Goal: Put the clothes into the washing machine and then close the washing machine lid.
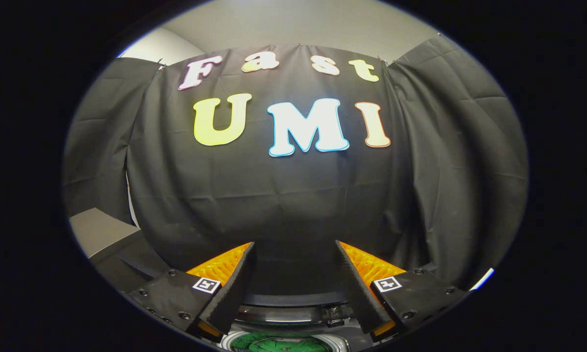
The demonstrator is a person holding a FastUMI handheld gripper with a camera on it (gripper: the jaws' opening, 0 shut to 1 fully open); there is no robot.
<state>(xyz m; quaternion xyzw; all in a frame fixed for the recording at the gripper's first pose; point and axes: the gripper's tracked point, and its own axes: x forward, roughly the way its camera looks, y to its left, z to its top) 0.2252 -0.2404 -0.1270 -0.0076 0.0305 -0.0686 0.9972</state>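
Cloth is what we judge the green mass [279,343] to be, seen low down between and below the fingers, inside the round opening of the washing machine [293,320]; we cannot tell for certain that it is clothing, since so little of it shows. The hand-held gripper [294,249] is released, its two fingers spread wide with nothing between them, raised above the machine and facing the black wall [283,195] of the booth.

The lid [293,299] appears to us as the dark curved band standing just beyond the opening, between the fingers, so we take it to be open still. If that is right, closing it is the part left to do.

We expect the lid to be light, stiff and smooth, hinged at the back, so it should swing down with a gentle push or pull on its free upper edge. A pinch there could slip on the smooth surface. Any cloth still to be moved would be soft and limp, best taken by a bunched fold.
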